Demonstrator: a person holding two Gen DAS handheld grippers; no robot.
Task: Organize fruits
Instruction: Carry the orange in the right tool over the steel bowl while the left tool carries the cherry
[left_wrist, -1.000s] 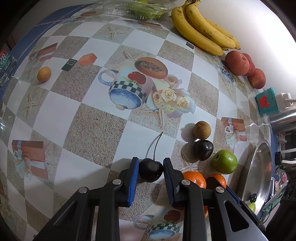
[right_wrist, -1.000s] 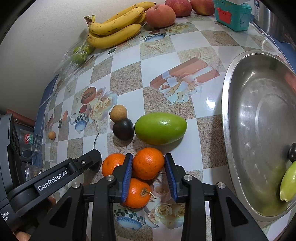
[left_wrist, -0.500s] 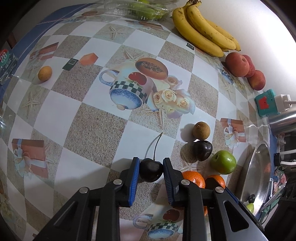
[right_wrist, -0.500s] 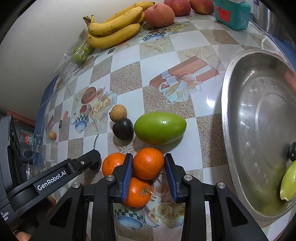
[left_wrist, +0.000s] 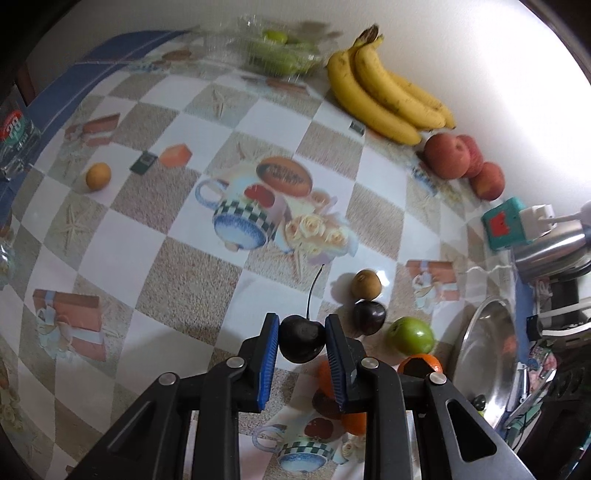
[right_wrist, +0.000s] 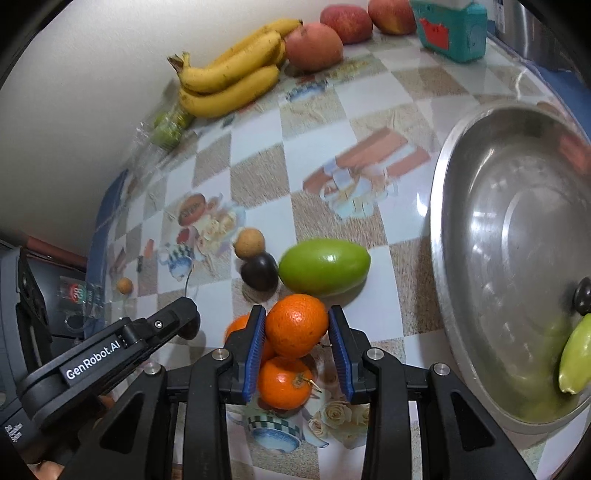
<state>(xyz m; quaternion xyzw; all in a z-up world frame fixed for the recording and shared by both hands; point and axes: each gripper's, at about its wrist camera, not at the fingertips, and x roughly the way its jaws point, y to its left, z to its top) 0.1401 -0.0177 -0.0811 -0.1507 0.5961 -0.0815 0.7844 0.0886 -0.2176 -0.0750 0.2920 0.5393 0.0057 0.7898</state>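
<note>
The left gripper (left_wrist: 301, 334) has its blue pads pressed on both sides of a dark cherry (left_wrist: 301, 338), whose thin stem (left_wrist: 313, 291) points to 12 o'clock. The cherry looks raised off the tablecloth (left_wrist: 122, 236). At 2 o'clock from it lie a dark plum (left_wrist: 368, 317) and, touching the plum, a small brown fruit (left_wrist: 365, 284) — a green fruit (left_wrist: 410, 335) sits just beside them at 3 o'clock.

The right gripper (right_wrist: 296, 332) is clamped on an orange (right_wrist: 296, 330); a second orange (right_wrist: 284, 382) lies below it between the fingers, and a third (right_wrist: 238, 326) shows at 9 o'clock. The steel bowl (right_wrist: 461, 177) at 3 o'clock holds a pale green fruit (right_wrist: 574, 363). Far away at 12 o'clock, along the wall, are bananas (right_wrist: 231, 79) and red apples (right_wrist: 314, 46).
</note>
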